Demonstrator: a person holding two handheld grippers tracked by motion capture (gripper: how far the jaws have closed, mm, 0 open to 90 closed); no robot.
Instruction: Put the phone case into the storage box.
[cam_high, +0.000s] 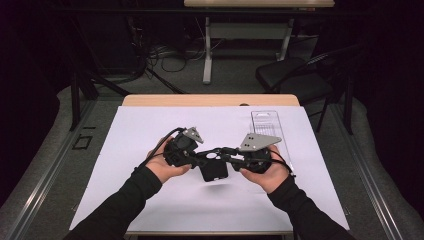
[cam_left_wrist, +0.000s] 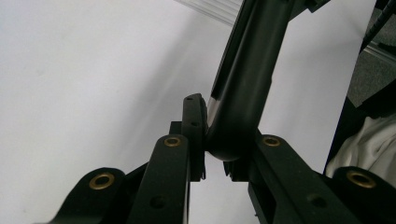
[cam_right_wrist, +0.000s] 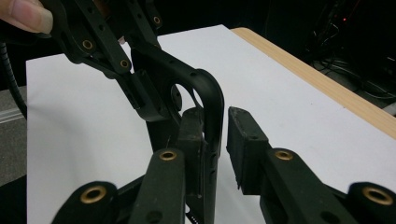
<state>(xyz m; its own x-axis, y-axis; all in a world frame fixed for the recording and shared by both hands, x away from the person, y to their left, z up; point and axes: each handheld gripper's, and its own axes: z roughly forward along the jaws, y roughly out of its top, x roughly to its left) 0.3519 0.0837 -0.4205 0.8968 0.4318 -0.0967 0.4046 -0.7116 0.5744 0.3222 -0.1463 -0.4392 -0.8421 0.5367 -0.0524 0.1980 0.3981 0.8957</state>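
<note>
Dark room, cables on a grey floor, a black chair beyond the desk's far right corner. The desk was a wooden top, mostly covered by a white sheet. A clear plastic tray lay near the right edge of the desk, toward the far side. Both sleeved forearms came in from the near edge and met over the middle of the sheet. Between them, held up off the sheet, was a black plastic bracket with a rounded corner and small holes. The left gripper had its jaws nearly closed, clamped on one end of the bracket. In the right gripper view, the right gripper had one pad against the bracket's curved edge; the other pad stood just off it with a slim gap, so jaws narrow but not fully pinched. The left gripper showed there gripping the bracket's far end.
</note>
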